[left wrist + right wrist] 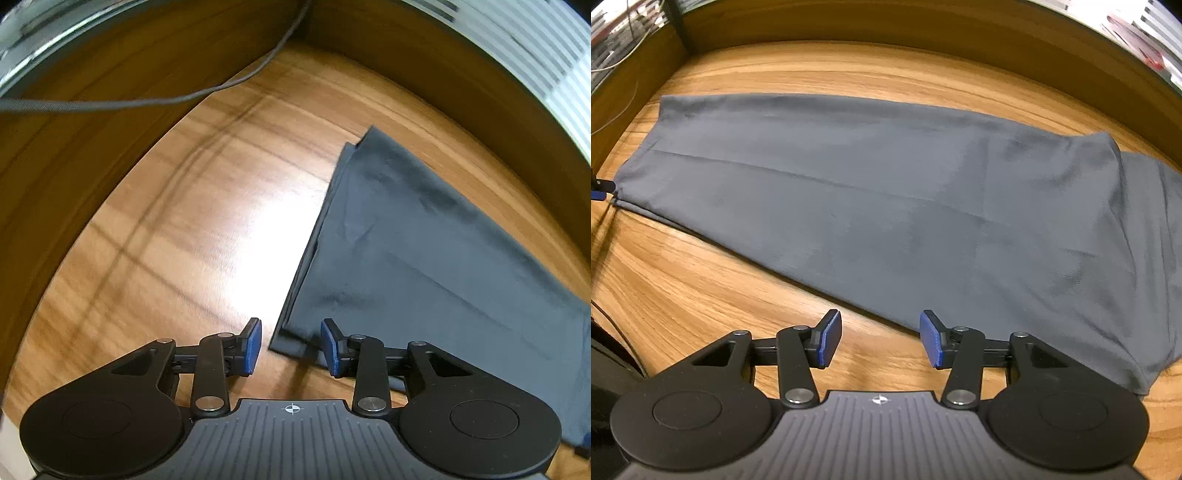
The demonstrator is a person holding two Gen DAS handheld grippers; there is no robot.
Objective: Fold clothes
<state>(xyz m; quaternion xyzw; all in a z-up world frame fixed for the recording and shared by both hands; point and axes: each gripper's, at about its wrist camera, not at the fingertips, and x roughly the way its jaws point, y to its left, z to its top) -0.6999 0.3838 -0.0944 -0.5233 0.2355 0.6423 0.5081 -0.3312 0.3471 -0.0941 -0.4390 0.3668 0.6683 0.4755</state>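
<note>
- Left gripper over the shiny brown wooden bench, jaws apart, nothing between them.
- Just ahead, to its right: near corner of the flat dark grey cloth garment, long side running away.
- Lots of bare wood on the left.
- Right gripper beside the long near edge, jaws apart, empty.
- Left one likely closer for a corner grab.

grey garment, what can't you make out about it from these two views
- Grey garment, right wrist view: right end cut off by the frame edge, so its type is unclear.
- Left wrist view: near corner hidden behind the left hand-held gripper.
- Both views: motion blur hides seams and layers.
</note>
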